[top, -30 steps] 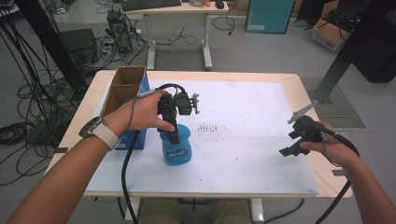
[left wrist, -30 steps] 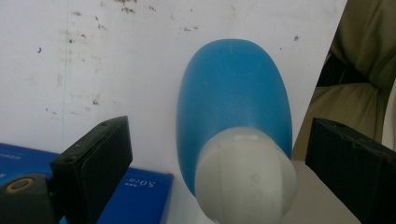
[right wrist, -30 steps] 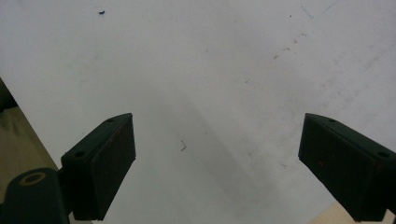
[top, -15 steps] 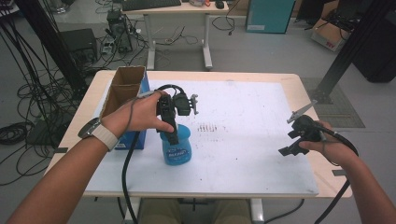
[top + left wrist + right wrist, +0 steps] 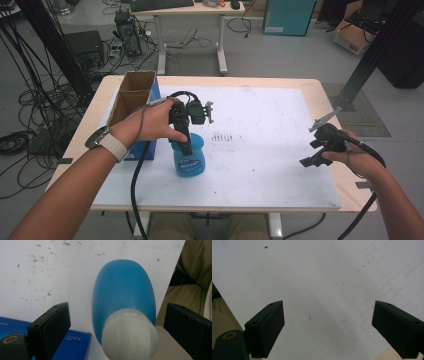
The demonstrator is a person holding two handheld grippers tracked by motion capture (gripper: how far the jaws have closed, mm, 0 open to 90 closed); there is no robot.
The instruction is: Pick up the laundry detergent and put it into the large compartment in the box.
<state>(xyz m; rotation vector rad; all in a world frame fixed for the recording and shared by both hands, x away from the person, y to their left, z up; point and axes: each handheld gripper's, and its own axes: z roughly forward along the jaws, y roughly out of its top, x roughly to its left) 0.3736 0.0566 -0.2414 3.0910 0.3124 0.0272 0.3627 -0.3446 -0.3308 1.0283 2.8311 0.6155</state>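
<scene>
Left gripper [image 5: 117, 327]: held in the person's left hand [image 5: 150, 122], pointing straight down over the blue bottle; jaws spread wide, one on each side of the bottle's cap, with clear space between each pad and the cap. It grips nothing.
Blue bottle [image 5: 189, 156]: stands upright on the white mat, directly beneath the left gripper. In the left gripper view its blue body [image 5: 123, 287] runs away from the jaws and its pale cap [image 5: 130, 336] sits between them, nearer the right jaw than the left.
Bottle contents: cannot tell; the cap is on and the plastic is opaque.
Cardboard box [image 5: 131, 95]: open-topped, upright, just beyond the left hand on the side away from the right gripper. Its interior shows brown walls; contents cannot be made out.
Blue carton [image 5: 67, 345]: lies flat beside the bottle, under the left jaw in the left gripper view; closed, printed face up.
Right gripper [image 5: 320, 150]: held in the right hand [image 5: 350, 155], well apart from the bottle, near the mat's edge; jaws wide open and holding nothing, with bare mat below them.
White mat [image 5: 324, 277]: covers the table [image 5: 310, 84]; lightly scuffed and speckled with dark marks.
</scene>
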